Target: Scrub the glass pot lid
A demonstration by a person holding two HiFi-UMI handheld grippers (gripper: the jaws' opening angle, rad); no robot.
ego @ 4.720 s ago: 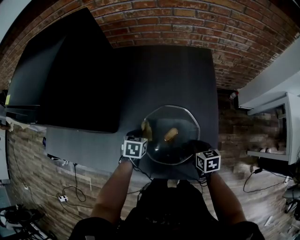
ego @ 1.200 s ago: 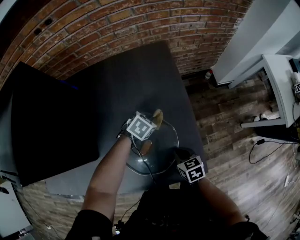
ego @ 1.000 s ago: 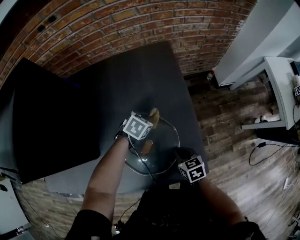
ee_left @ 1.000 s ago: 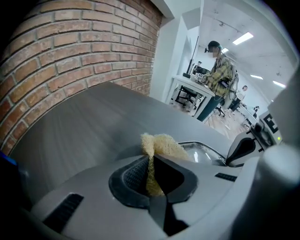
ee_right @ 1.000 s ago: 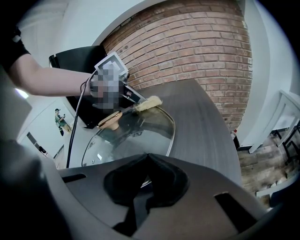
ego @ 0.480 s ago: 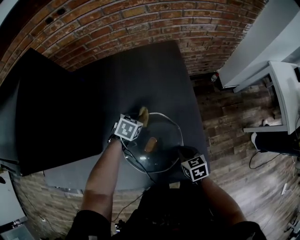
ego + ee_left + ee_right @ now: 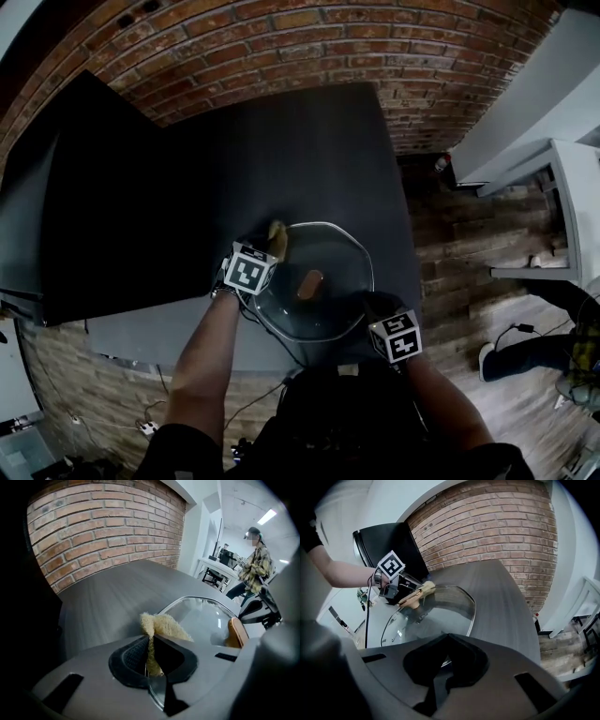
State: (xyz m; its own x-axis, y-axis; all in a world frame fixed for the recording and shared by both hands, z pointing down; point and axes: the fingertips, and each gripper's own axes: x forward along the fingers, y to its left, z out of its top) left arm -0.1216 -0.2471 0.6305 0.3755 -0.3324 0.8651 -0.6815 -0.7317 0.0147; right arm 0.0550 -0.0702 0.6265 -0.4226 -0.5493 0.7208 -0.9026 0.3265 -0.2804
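The glass pot lid (image 7: 339, 261) lies on the dark table (image 7: 281, 159), its wooden handle (image 7: 310, 282) at the middle. My left gripper (image 7: 265, 247) is shut on a yellow scrub sponge (image 7: 277, 236), which rests against the lid's far-left rim. The left gripper view shows the sponge (image 7: 164, 626) pinched between the jaws (image 7: 151, 656), with the lid (image 7: 201, 618) and handle (image 7: 238, 632) just beyond. My right gripper (image 7: 375, 306) is shut on the lid's near-right rim. In the right gripper view the rim runs into the jaws (image 7: 446, 660) and the lid (image 7: 436, 611) stretches ahead.
A large black panel (image 7: 94, 187) stands on the table's left side. A brick wall (image 7: 281, 37) runs behind the table. The table's right edge drops to a wooden floor (image 7: 450, 244), with a white desk (image 7: 572, 216) farther right. A person (image 7: 255, 559) stands in the background.
My left gripper and the sponge have slid along the lid's far rim toward the left. My right gripper has kept its hold on the near-right rim. The head view has shifted.
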